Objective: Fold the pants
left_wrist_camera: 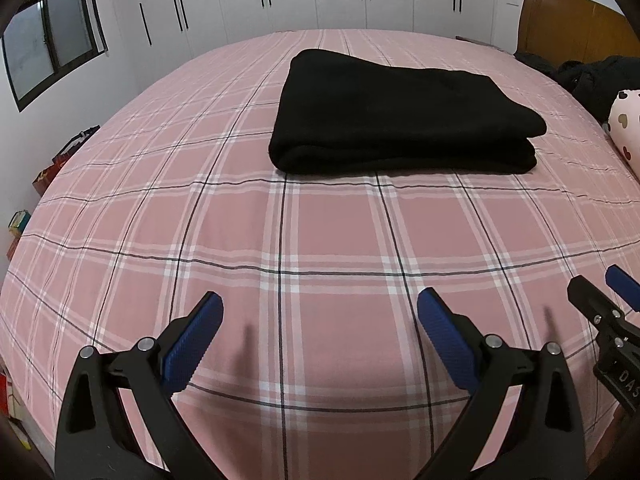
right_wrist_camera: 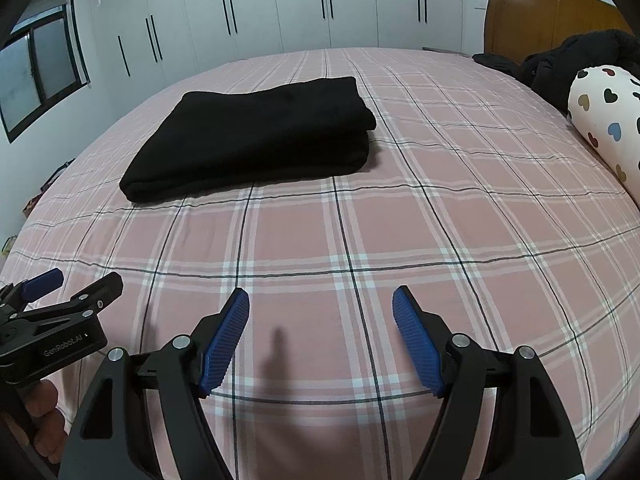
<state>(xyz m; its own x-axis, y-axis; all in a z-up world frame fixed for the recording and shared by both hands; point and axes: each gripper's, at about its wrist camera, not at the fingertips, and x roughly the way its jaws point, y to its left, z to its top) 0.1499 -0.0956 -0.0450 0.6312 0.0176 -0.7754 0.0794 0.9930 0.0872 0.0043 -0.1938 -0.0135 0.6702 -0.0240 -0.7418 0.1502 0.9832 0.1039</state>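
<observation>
Pants: we see the black pants [left_wrist_camera: 404,116] folded into a thick, neat rectangle of stacked layers, lying flat on the bed [left_wrist_camera: 320,240]. In the left wrist view they sit in the upper middle of the frame; in the right wrist view [right_wrist_camera: 252,136] they sit upper left of centre.

Bed: we look down on a pink plaid sheet with white and dark lines, smooth but for a few faint creases just below the pants.

Left claw: our left claw [left_wrist_camera: 320,308] stands open at the bottom of its own view, blue ribbed pads apart, nothing between them but sheet. It is well apart from the pants. We also see it at the lower left of the right wrist view [right_wrist_camera: 72,280].

Right claw: our right claw [right_wrist_camera: 321,300] is spread wide at the bottom of its view, empty, above bare sheet, well short of the pants. Part of it shows at the right edge of the left wrist view [left_wrist_camera: 600,288].

Hand: fingers [right_wrist_camera: 44,404] show at the lower left of the right wrist view, under the left claw's body.

Surroundings: a heart-print pillow [right_wrist_camera: 608,116] and a dark garment [right_wrist_camera: 576,56] lie at the right; a wooden headboard [right_wrist_camera: 540,12] upper right; white wardrobe doors [right_wrist_camera: 280,4] along the top; a window [right_wrist_camera: 40,60] upper left.
</observation>
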